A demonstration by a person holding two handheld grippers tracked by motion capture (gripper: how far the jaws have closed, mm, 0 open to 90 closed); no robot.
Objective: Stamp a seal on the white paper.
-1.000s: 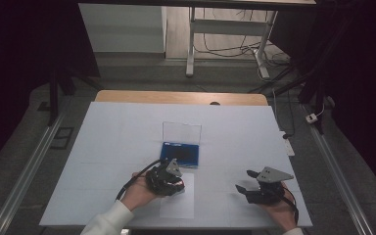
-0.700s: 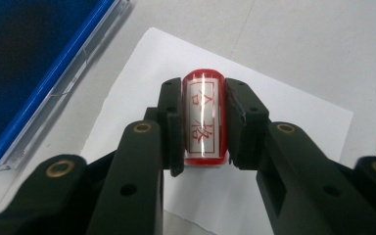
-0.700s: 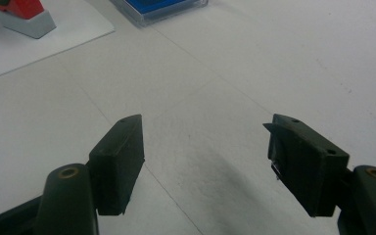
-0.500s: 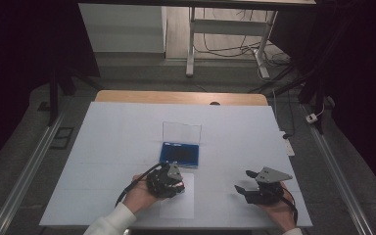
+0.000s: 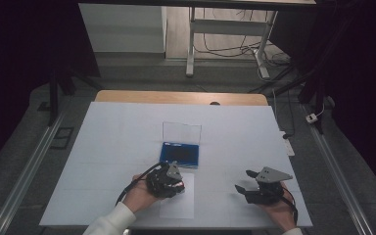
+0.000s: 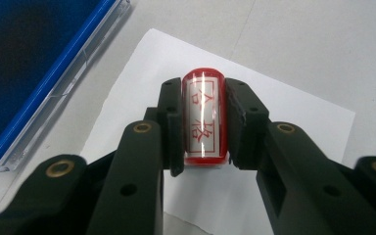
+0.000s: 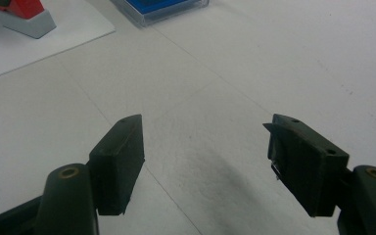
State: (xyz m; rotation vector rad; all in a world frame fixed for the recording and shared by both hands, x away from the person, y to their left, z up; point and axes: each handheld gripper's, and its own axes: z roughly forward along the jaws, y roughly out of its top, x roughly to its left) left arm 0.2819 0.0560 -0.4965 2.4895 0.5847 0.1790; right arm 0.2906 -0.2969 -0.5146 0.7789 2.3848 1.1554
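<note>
My left gripper (image 6: 204, 120) is clamped on a red stamp (image 6: 203, 117): both black pads press its sides, and the white face with red characters looks up at the camera that rides on the gripper. The stamp fills the gap between the jaws from their tips back towards their roots. Directly under the jaws lies a white sheet of paper (image 6: 293, 112), and I cannot tell whether the stamp's far end touches it. Out past the left jaw in the left gripper view, just beside the paper's edge, sits the blue ink pad (image 6: 34, 63) in its clear case.

In the high view my left gripper (image 5: 169, 180) is over the top of the paper (image 5: 178, 205), and the ink pad (image 5: 180, 152) sits just beyond it with its clear lid (image 5: 181, 132) standing upright at the far side.

My right gripper (image 7: 205, 147) has its jaws wide apart with nothing between them, just bare white table (image 7: 284, 58) below. Far off past its left jaw I see the stamp's red body and grey base (image 7: 24, 17) on the paper. In the high view my right gripper (image 5: 247, 185) sits well apart from the left, towards the table's right.
</note>
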